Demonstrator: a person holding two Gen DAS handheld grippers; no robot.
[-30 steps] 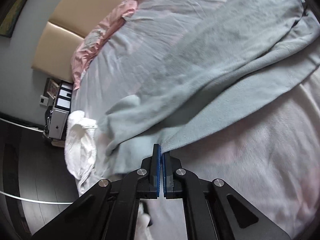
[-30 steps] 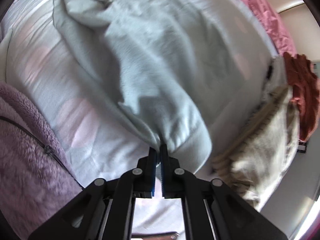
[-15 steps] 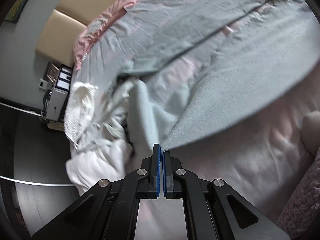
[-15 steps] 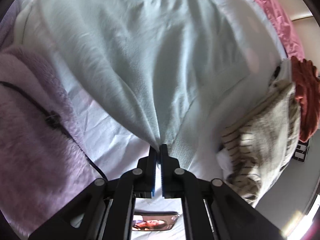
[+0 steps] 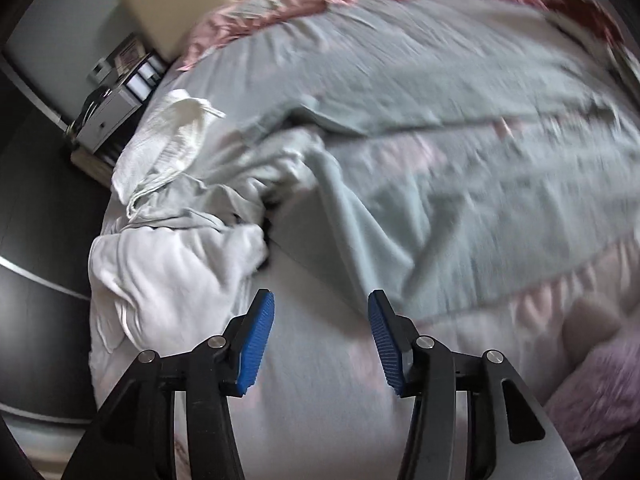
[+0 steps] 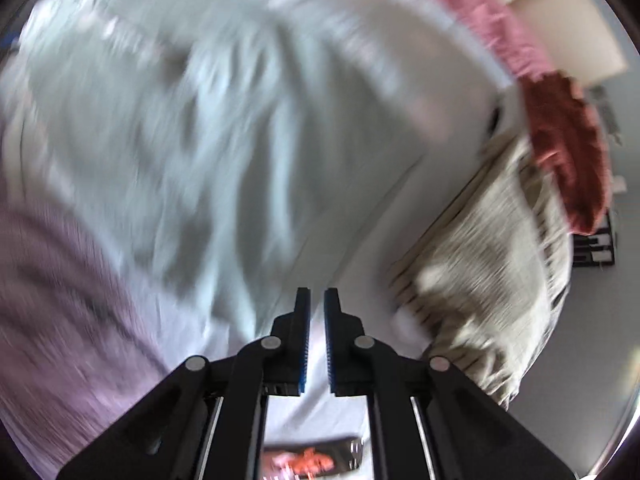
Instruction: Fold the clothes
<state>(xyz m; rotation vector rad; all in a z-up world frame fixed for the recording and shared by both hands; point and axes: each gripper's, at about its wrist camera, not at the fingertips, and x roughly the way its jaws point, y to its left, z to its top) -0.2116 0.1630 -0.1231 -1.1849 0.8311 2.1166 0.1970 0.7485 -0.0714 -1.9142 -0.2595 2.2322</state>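
A pale grey-green garment [image 5: 460, 200] lies spread across the bed, its near edge just beyond my left gripper [image 5: 321, 300]. That gripper's jaws are opening wide with only bare sheet between the blue pads. In the right wrist view the same garment [image 6: 220, 140] is blurred and fills the upper left. My right gripper [image 6: 317, 296] hangs above its near edge, jaws opening by a narrow gap, with no cloth between them.
White clothes [image 5: 168, 248] are heaped at the bed's left edge, near a nightstand [image 5: 108, 116]. Pink pillows [image 5: 280, 4] line the headboard. A striped beige garment [image 6: 488, 272] and a rust-red one [image 6: 568, 148] lie right. Purple fleece [image 6: 48, 288] lies left, a phone [image 6: 312, 456] near.
Both grippers held the garment's edge pinched and have let it go. The left jaws have spread wide, the right by a slit. The garment has dropped flat onto the bed.
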